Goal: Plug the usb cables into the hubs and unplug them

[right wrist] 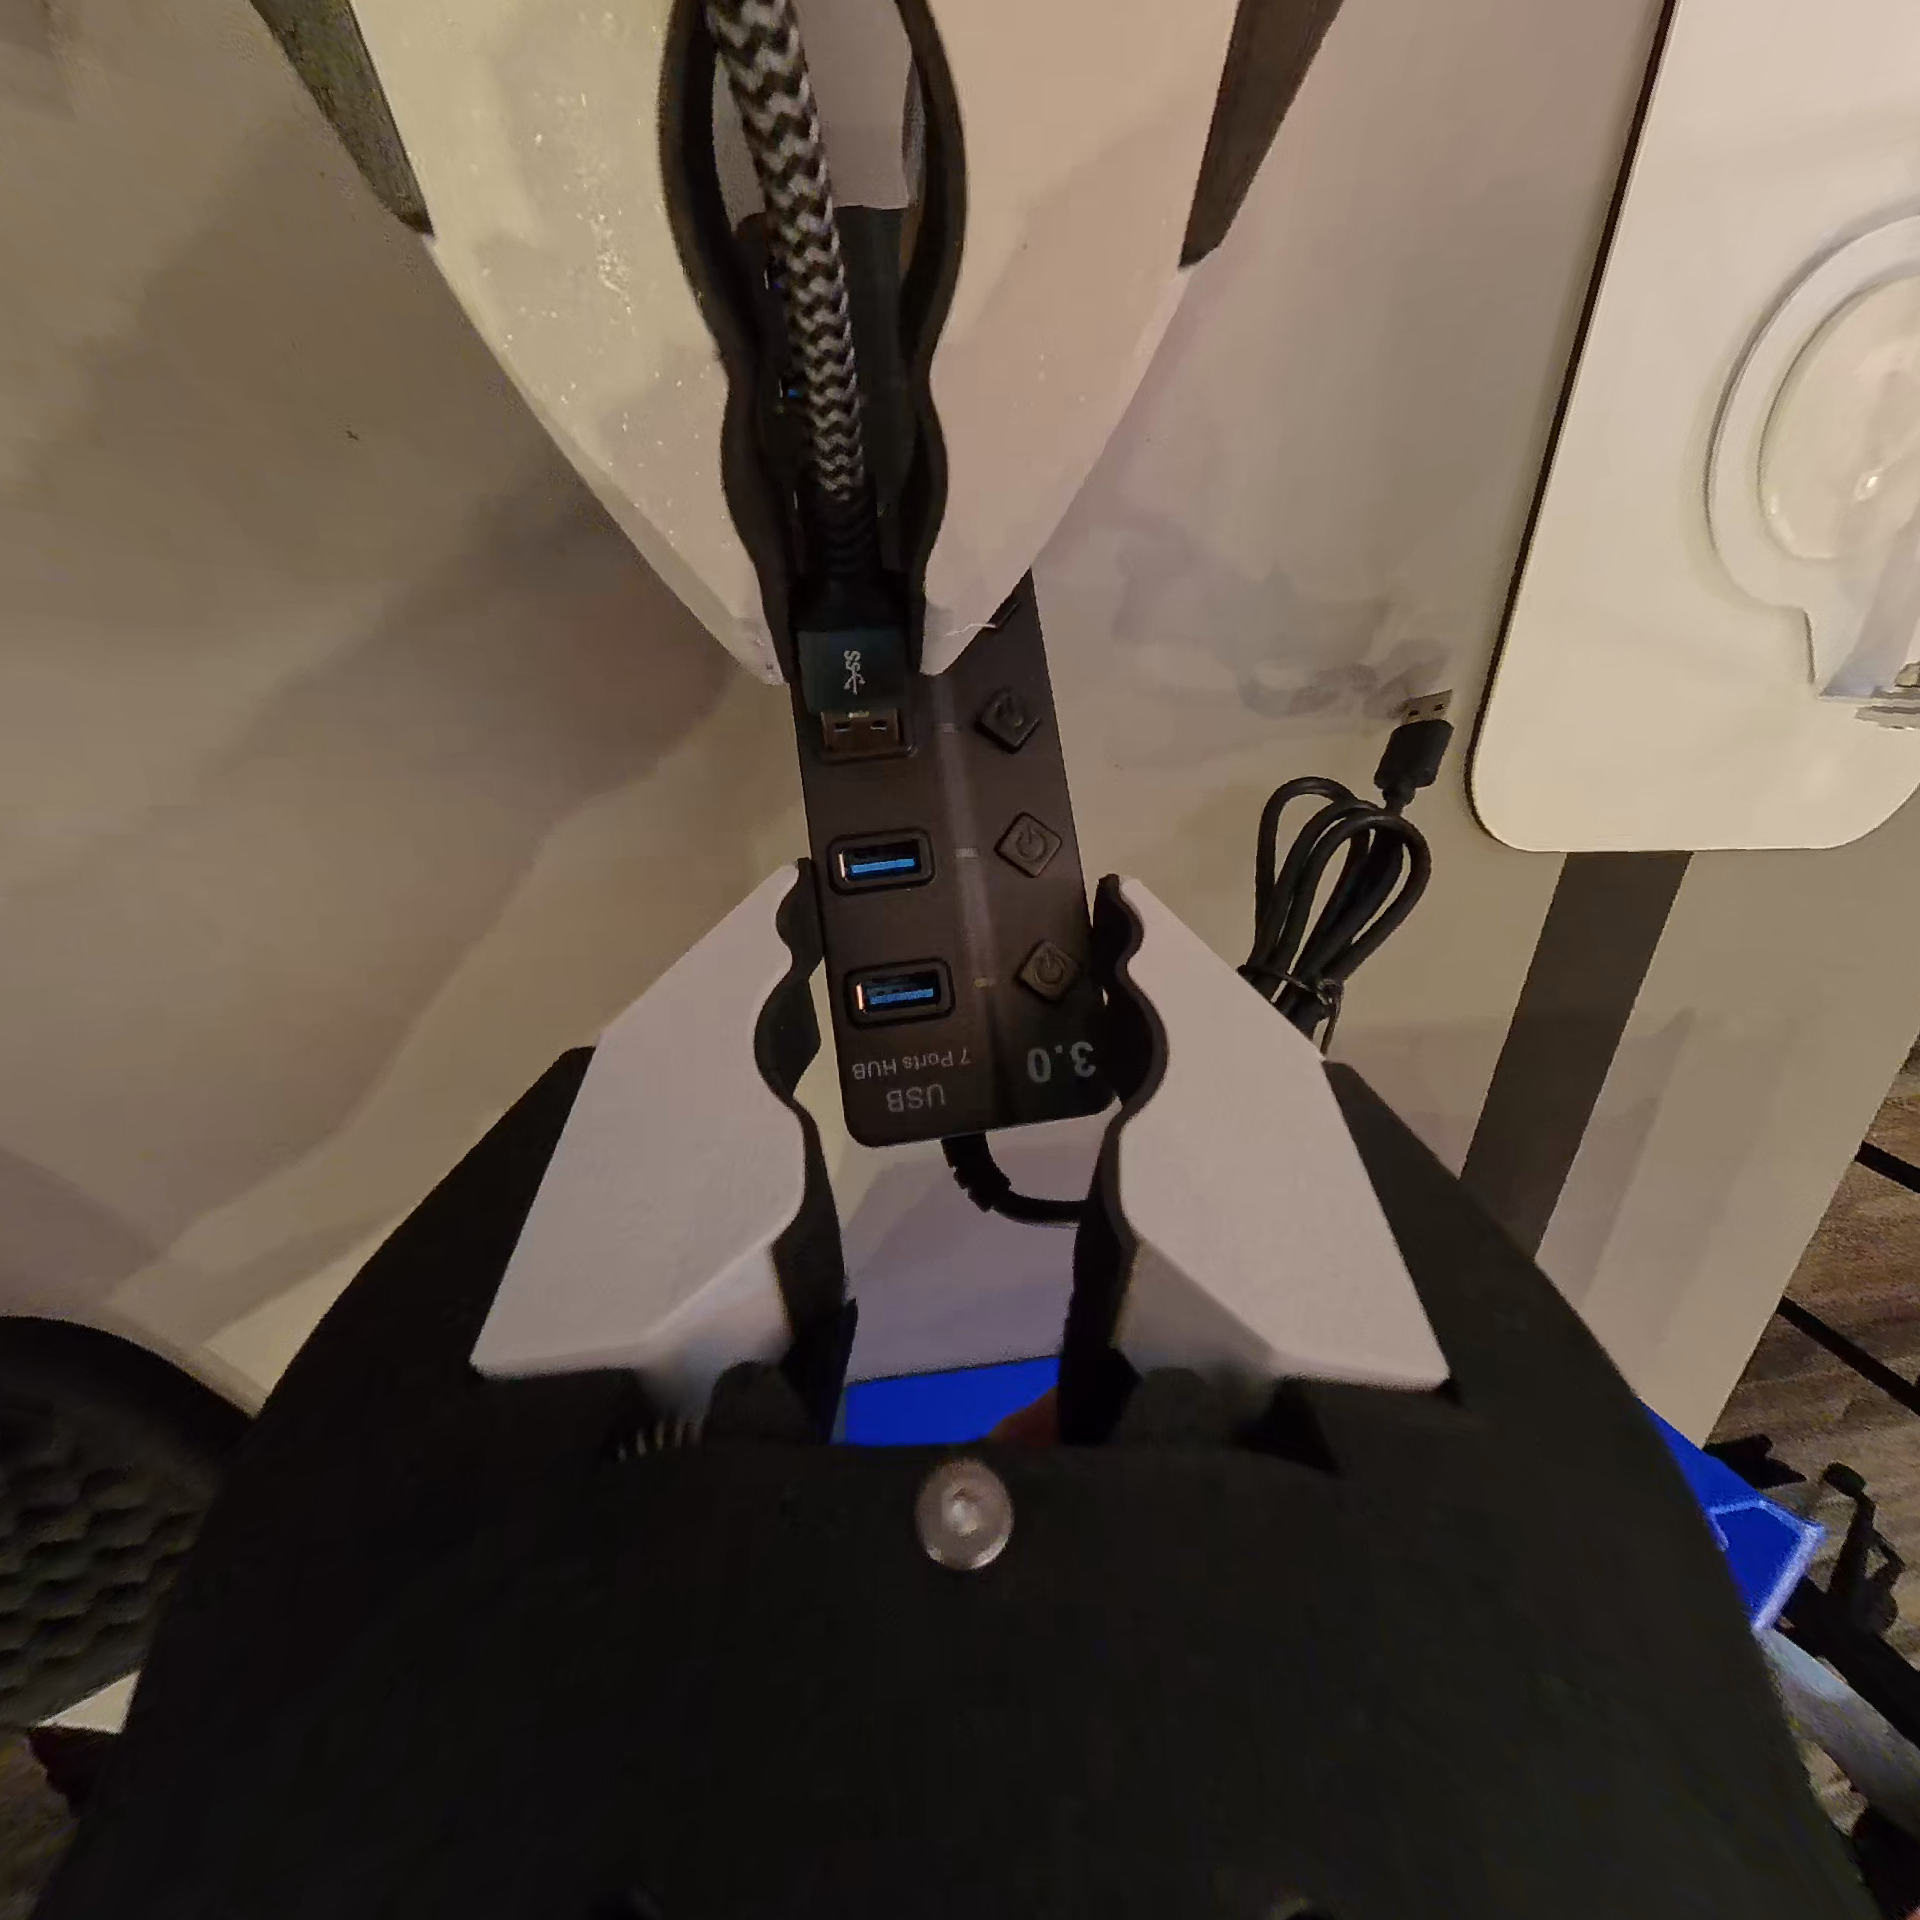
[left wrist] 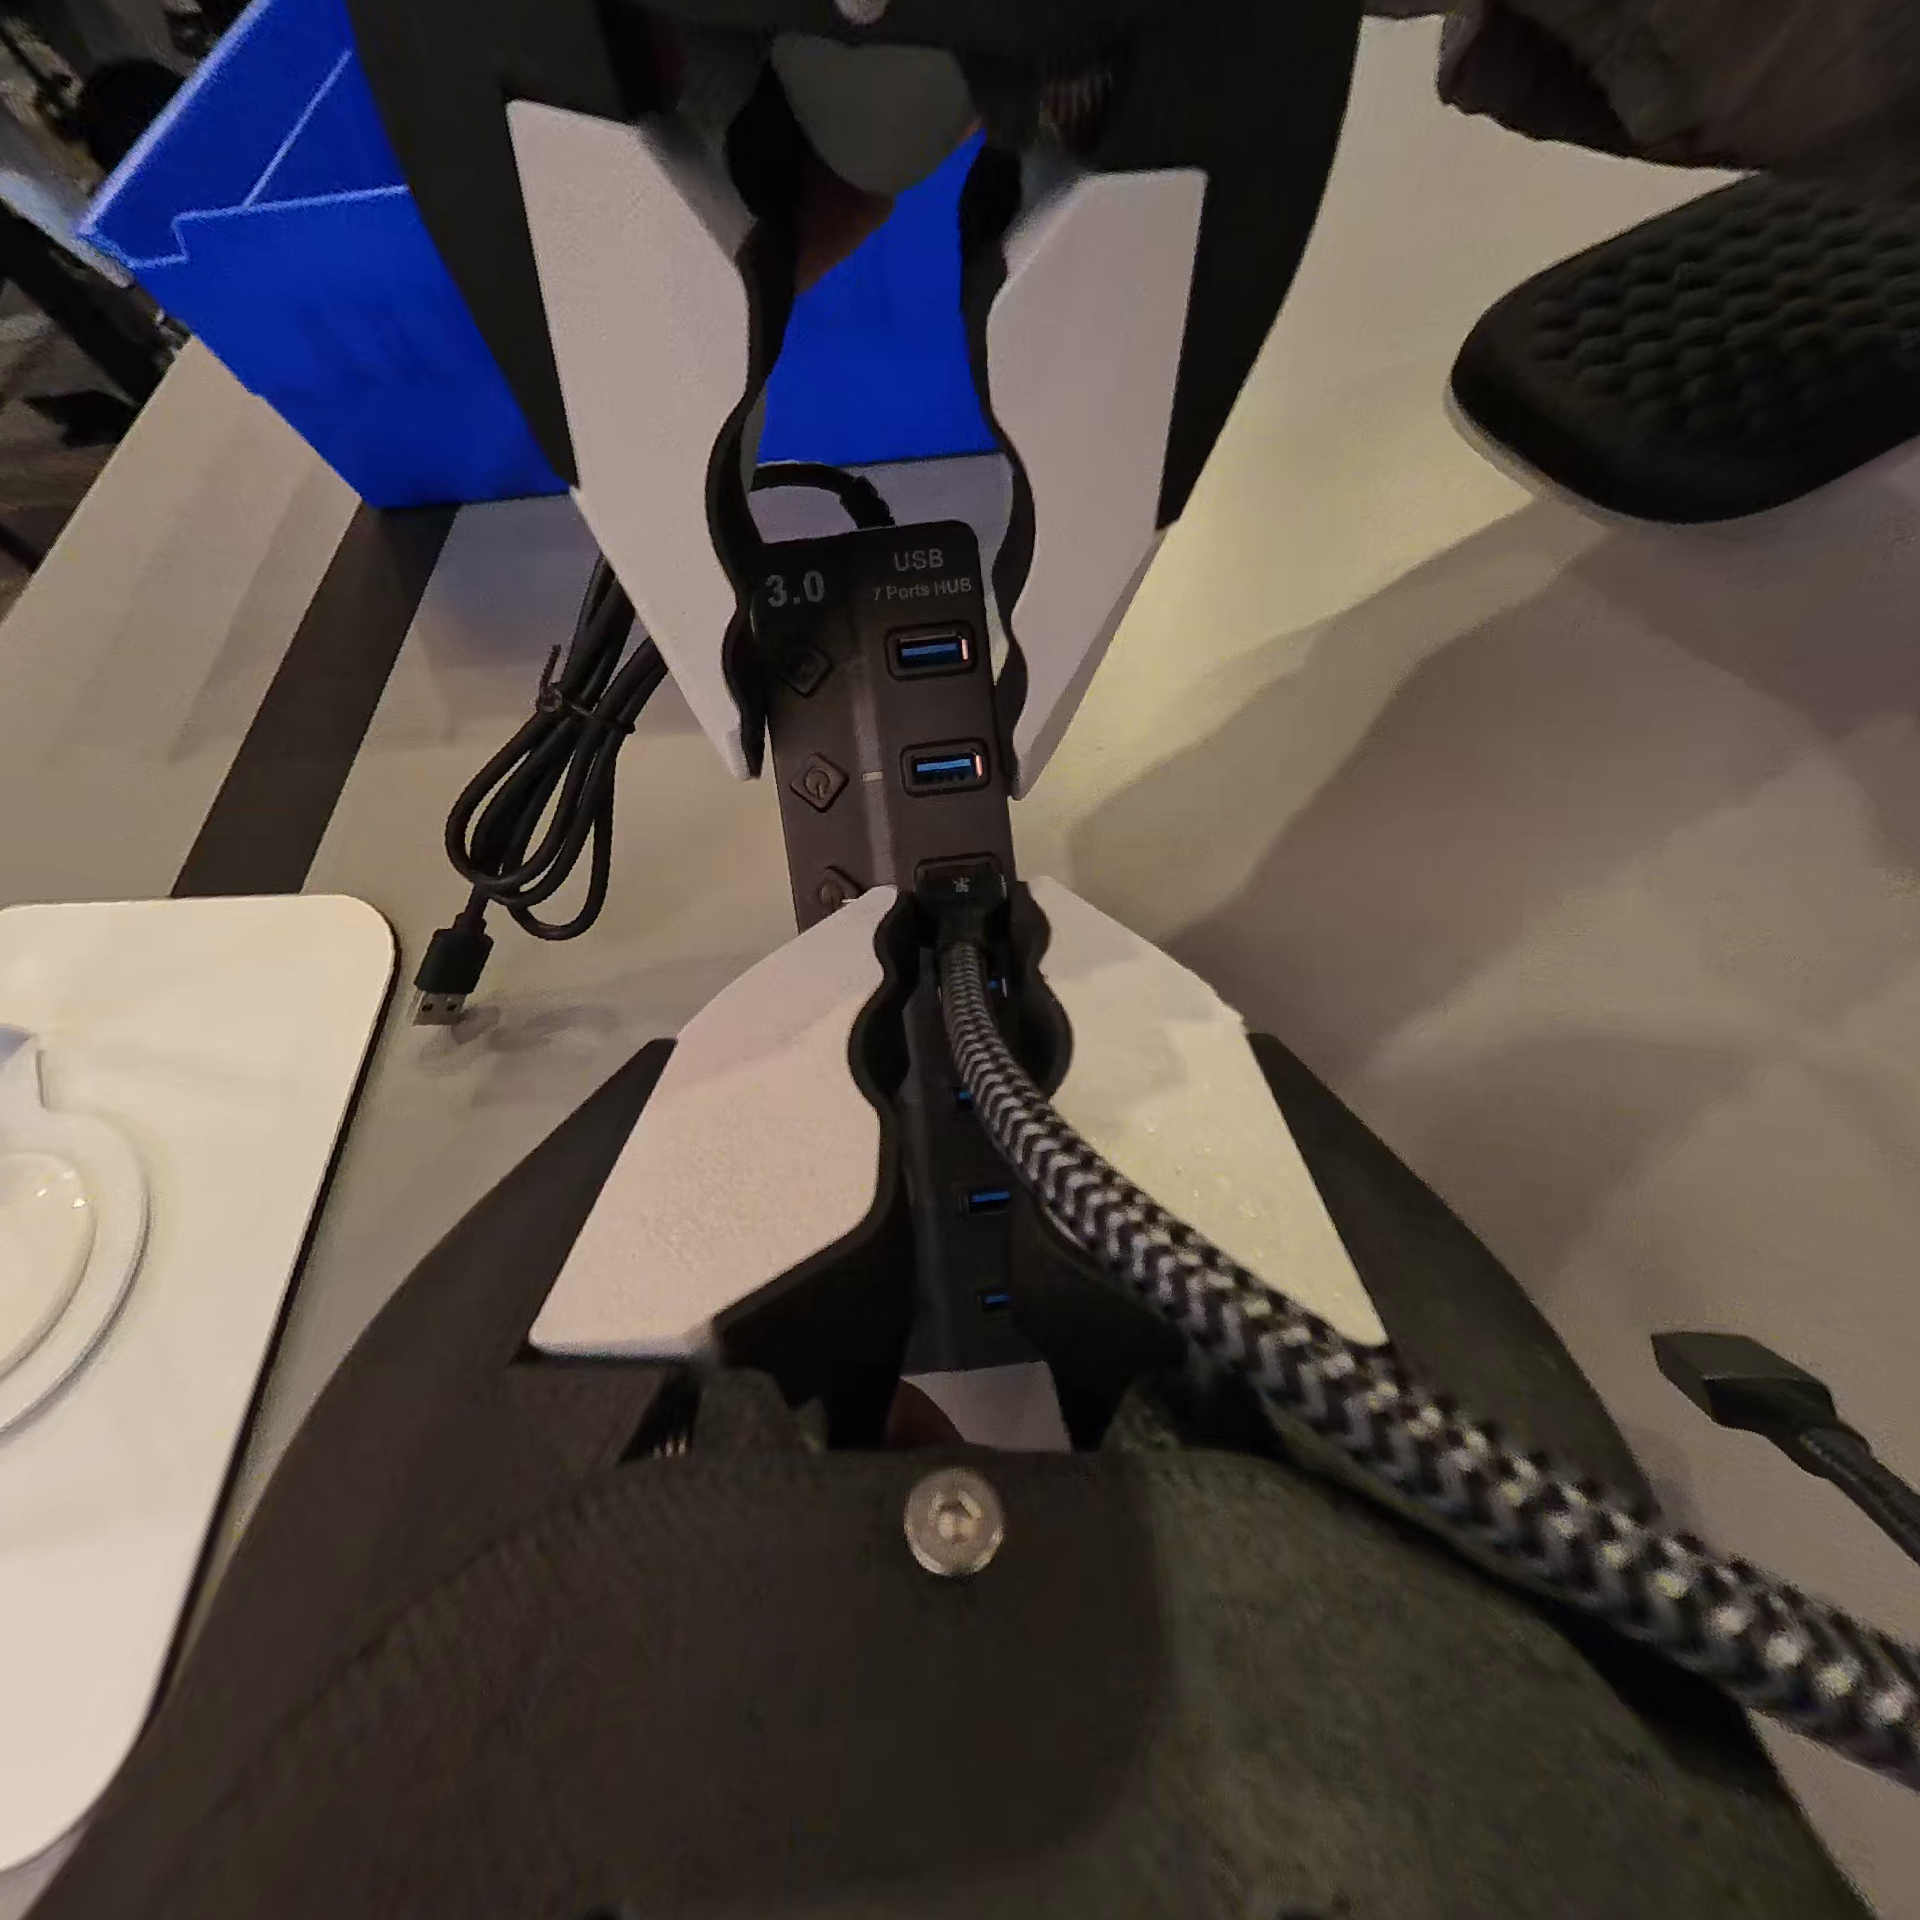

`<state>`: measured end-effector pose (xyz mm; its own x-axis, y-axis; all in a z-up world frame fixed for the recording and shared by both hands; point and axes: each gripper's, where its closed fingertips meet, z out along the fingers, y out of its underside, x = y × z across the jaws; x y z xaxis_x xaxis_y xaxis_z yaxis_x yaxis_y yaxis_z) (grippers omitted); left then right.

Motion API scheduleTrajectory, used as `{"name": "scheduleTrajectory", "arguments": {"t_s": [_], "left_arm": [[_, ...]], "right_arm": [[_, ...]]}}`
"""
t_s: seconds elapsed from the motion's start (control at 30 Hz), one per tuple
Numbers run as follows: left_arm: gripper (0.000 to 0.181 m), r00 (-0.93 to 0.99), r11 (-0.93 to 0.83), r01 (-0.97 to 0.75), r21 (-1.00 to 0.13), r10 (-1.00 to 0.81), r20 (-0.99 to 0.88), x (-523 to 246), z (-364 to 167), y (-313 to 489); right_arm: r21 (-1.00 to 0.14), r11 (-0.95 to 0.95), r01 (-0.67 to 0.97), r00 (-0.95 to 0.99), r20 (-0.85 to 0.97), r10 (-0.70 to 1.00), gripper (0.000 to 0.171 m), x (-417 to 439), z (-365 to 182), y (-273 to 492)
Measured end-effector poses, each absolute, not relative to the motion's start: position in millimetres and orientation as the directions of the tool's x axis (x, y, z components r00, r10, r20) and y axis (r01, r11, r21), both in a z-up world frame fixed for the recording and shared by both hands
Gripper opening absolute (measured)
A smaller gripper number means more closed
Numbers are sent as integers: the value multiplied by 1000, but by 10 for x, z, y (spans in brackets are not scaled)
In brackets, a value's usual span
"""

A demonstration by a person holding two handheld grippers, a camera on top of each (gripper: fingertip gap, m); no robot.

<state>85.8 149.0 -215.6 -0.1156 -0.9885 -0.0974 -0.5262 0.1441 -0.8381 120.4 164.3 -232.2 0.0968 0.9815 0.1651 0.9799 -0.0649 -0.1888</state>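
Hub (right wrist: 940, 914), a black multi-port USB strip, is lying flat on the pale worktop (left wrist: 1455, 831) between the two claws. In the left wrist view, the left claw (left wrist: 961, 914) is sitting clamped on the plug (left wrist: 961, 888) of a braided black-and-white cable (left wrist: 1247, 1299), which is trailing back over the claw's own body toward the lower right. The right wrist view is showing that plug's metal tip resting at the mouth of the third port from the labelled end, not fully seated. The right claw (right wrist: 951, 935) is squeezing the hub's labelled end from both sides, with two blue-lined ports lying open between the claws.

A loose black connector (left wrist: 1745, 1392) is lying near the left claw's right side, apart from the hub. To the left, a thin black cable (left wrist: 540, 769) is resting in a tied bundle just beside the hub, its plug pointing at a white rounded pad (left wrist: 187, 1091) carrying a clear moulded piece (right wrist: 1829, 478).

Farther off, a blue bin (left wrist: 312, 281) is standing behind the right claw; its contents are hidden. A dark gap is running across the worktop beneath it. A black textured cushion (left wrist: 1704, 364) is overhanging the far right edge, and bare surface is stretching right of the hub. Patterned carpet (right wrist: 1849, 1247) is showing beyond the worktop's edge.
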Motion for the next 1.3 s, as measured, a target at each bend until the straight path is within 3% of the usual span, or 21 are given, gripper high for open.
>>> {"name": "scheduleTrajectory", "arguments": {"t_s": [1.3], "left_arm": [[17, -65, 135, -622, -771, -991, -121, 835, -2097, 1453]], "right_arm": [[-206, -61, 977, 93, 150, 984, 50, 1157, -2345, 1588]]}}
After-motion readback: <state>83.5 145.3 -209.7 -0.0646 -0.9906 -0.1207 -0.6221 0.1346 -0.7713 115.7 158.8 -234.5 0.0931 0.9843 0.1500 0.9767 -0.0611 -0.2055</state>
